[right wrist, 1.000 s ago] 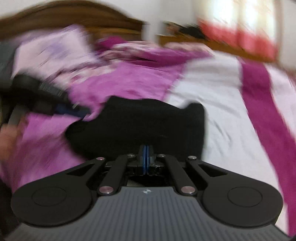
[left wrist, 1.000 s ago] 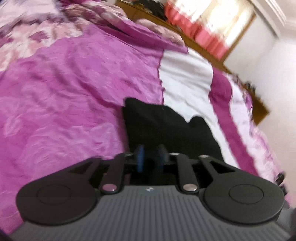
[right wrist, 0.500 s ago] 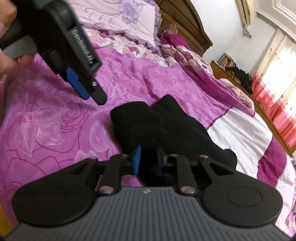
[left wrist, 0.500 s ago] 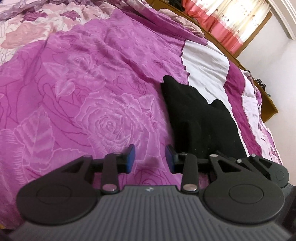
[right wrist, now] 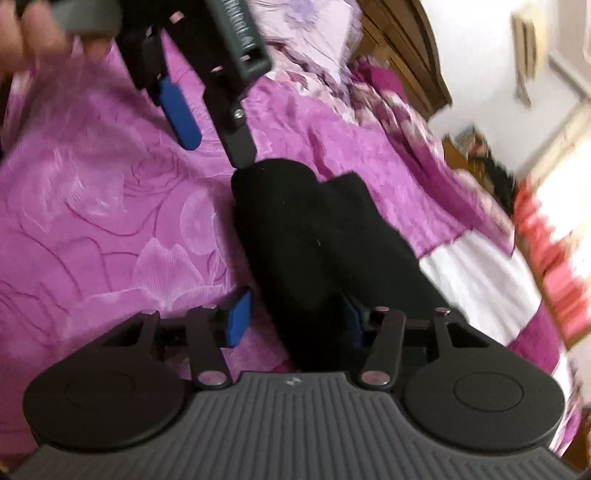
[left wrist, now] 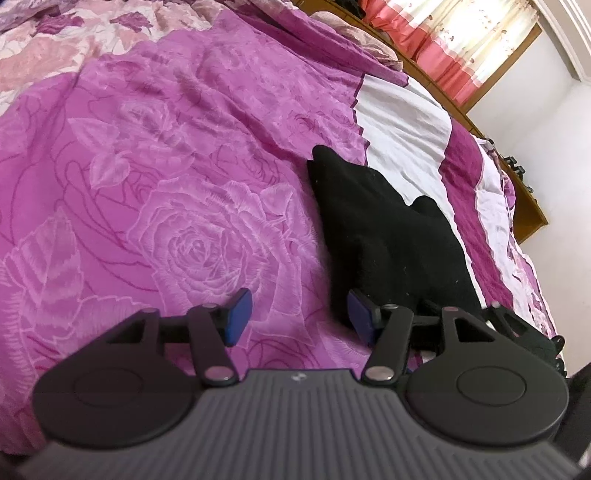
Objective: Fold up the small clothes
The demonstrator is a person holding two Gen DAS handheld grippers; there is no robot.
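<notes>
A small black garment (left wrist: 388,236) lies folded and flat on the purple rose-patterned bedcover (left wrist: 166,206). In the left wrist view my left gripper (left wrist: 299,317) is open over bare bedcover, and its right pad sits at the garment's near left edge. In the right wrist view the garment (right wrist: 314,236) runs away from me. My right gripper (right wrist: 297,319) is open, its blue pads (right wrist: 240,317) either side of the garment's near end and not gripping it. The left gripper (right wrist: 218,149) hangs at the garment's far end, held by a hand (right wrist: 33,33).
A white stripe of the bedcover (left wrist: 402,122) lies just beyond the garment. Floral pillows (right wrist: 306,22) and a wooden headboard (right wrist: 410,51) are at the head of the bed. A wooden bed frame (left wrist: 532,210) and red and white curtains (left wrist: 465,33) line the far side.
Both grippers let go of the black garment. The left opened first and has widened further. The right, shut on the garment half a second ago, is open now. The garment rests on the bed.
</notes>
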